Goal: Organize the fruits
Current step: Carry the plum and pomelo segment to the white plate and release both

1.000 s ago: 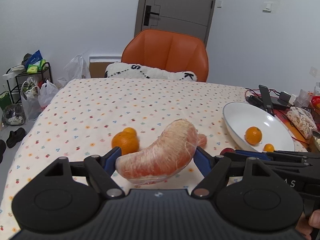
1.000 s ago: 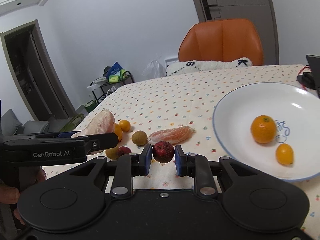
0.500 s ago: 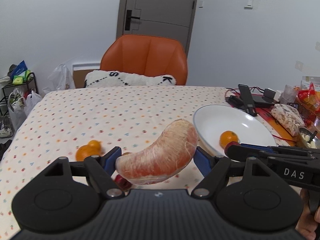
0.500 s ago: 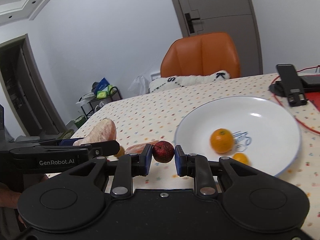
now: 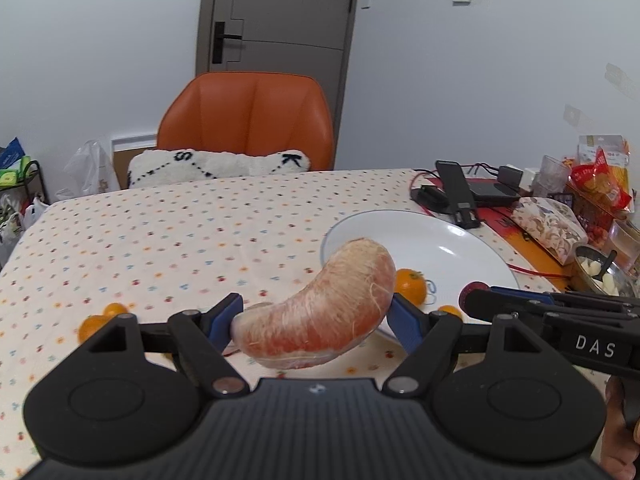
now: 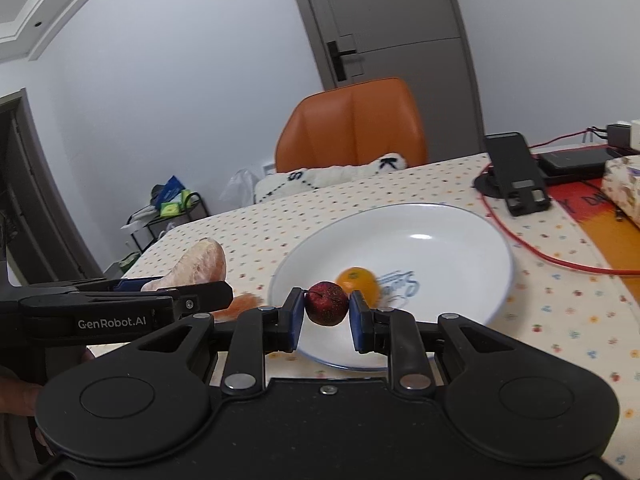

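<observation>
Two fruits are carried to the white plate (image 6: 460, 220): a pomelo slice (image 5: 316, 312) pinched in the left gripper (image 5: 312, 320), a small red fruit (image 6: 326, 303) squeezed in the right gripper (image 6: 326, 316). Next, each must be lowered into the plate and let go.

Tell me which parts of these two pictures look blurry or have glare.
Right wrist view: the orange in the white plate is smeared by motion blur, as is the chair; a bright glare spot sits on the plate; the dark red fruit in the right claw is sharp. Left wrist view: mostly sharp, the pomelo segment clear, fisheye bending the edges.
</observation>
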### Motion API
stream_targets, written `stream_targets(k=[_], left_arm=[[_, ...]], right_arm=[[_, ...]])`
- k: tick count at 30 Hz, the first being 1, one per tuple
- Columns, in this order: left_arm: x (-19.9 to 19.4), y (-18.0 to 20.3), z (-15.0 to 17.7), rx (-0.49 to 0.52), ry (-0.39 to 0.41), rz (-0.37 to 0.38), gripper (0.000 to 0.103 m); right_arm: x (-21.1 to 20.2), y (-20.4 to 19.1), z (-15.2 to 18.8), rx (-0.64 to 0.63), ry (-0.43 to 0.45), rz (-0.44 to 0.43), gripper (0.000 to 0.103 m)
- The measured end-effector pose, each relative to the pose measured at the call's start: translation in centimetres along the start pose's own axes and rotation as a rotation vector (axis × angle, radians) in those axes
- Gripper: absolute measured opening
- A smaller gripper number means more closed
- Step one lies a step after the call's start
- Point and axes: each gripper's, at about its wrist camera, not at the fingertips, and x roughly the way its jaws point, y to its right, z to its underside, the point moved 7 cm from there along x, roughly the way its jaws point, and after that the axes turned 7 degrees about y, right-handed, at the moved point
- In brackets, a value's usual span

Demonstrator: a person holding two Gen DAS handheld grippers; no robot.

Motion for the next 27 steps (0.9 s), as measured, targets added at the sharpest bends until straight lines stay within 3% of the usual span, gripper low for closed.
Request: stream_targets(k=[16,27], left_arm=[[3.2,3.5,-1.0,0.046,-0.011,0.033,0.077],[6.2,4.4,-1.6,0.048,-0.025,0.01,0.077]], right_arm=[[-0.1,4.7,0.0,0.046,0.012,0.091,0.023],[2.3,5.9,-0.9,0.042,-0.002,0.085,0.023]])
